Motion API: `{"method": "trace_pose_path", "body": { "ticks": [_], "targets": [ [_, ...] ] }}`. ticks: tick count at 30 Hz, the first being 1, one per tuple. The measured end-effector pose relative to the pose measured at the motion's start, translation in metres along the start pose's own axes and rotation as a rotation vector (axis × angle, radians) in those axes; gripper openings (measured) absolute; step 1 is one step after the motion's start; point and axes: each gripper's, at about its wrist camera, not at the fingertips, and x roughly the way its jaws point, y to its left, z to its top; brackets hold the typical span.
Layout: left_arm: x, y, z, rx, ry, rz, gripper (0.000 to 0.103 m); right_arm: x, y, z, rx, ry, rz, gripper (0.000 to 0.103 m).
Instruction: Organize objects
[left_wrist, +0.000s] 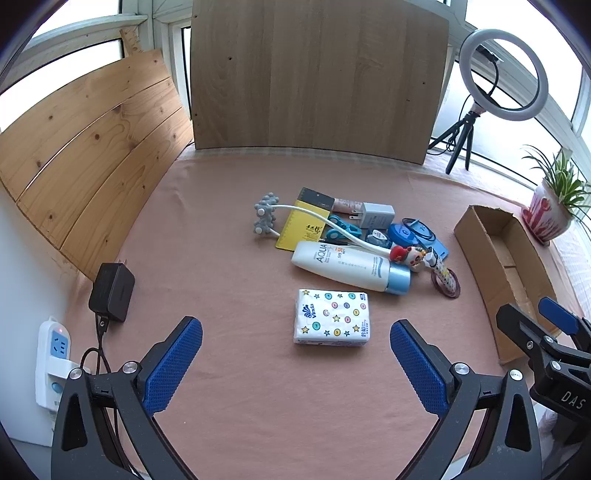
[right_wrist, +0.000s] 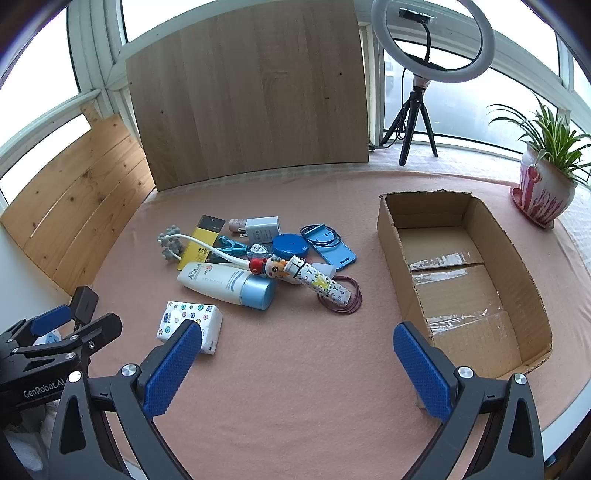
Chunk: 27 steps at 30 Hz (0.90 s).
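Both my grippers — left (left_wrist: 295, 363) and right (right_wrist: 297, 365) — hang spread and empty over the cloth (left_wrist: 240, 406); tissue pack (left_wrist: 331, 316) ahead, box (right_wrist: 517, 280) at right.

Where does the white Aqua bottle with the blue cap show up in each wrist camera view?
Left wrist: Aqua bottle lies right of centre, just beyond the tissue pack.
Right wrist: bottle lies left of centre, beyond and right of the pack.
Shared landmark: the cardboard box.

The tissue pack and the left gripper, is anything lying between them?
No. In the left wrist view, only bare pink cloth lies between the tissue pack and the open left gripper.
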Motion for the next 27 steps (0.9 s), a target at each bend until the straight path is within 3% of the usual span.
{"method": "trace_pose_path", "body": {
  "ticks": [27],
  "targets": [
    [0.0049,0.0022,-0.0033,-0.007,0.013,-0.004,0.103,0.0039,-0.0002,-0.0034,0.011,0.03,0.008,0.103]
  ]
}}
